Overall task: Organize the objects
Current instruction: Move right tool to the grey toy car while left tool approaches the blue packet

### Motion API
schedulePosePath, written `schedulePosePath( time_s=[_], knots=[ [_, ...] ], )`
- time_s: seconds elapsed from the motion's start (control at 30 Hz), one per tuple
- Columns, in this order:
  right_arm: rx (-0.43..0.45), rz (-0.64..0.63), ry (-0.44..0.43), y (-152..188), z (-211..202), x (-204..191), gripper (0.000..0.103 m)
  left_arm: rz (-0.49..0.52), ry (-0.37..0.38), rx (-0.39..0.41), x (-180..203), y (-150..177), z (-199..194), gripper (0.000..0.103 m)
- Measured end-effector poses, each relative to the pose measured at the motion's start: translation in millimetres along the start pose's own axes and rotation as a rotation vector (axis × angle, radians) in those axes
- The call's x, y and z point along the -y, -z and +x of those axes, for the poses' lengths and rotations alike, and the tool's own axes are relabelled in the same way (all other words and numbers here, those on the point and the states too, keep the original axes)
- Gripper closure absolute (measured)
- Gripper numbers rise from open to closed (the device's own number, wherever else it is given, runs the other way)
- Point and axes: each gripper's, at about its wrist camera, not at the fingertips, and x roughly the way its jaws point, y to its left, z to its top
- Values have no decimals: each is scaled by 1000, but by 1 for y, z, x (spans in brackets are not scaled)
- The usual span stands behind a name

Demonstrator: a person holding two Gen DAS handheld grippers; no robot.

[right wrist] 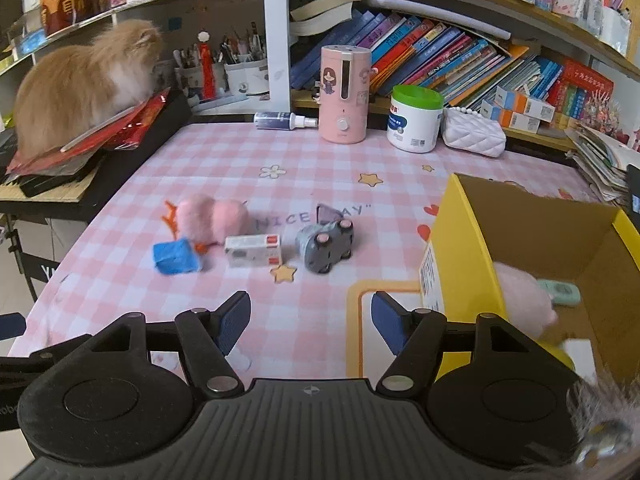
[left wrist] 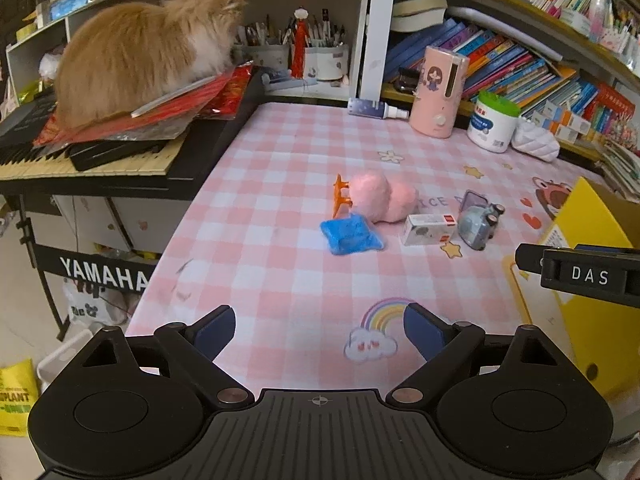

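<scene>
My left claw (left wrist: 319,330), spread and empty, faces the blue pad (left wrist: 352,235) dead ahead, long axis crosswise.

Toy car (right wrist: 326,246) left of box (right wrist: 460,240).

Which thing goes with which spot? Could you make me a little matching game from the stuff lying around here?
Things:
1. fluffy cat
2. grey toy car
3. pink humidifier
4. pale green remote

Places:
A. inside the yellow box
B. on the red packets on the keyboard
C. upright at the back of the table, left of the green-lidded tub
D. on the checked tablecloth, right of the small white carton

Pairs: 1-B, 2-D, 3-C, 4-A
</scene>
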Motion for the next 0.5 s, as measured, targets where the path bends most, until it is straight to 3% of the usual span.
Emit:
schedulePosePath(
  time_s=[0.3, 0.5],
  knots=[
    [-47, 15, -5, -26, 47, 9, 37, 16, -16, -29, 14, -20, 41, 11],
    [-120, 146, 16, -44, 83, 20, 37, 18, -38, -30, 20, -37, 71, 14]
  ],
)
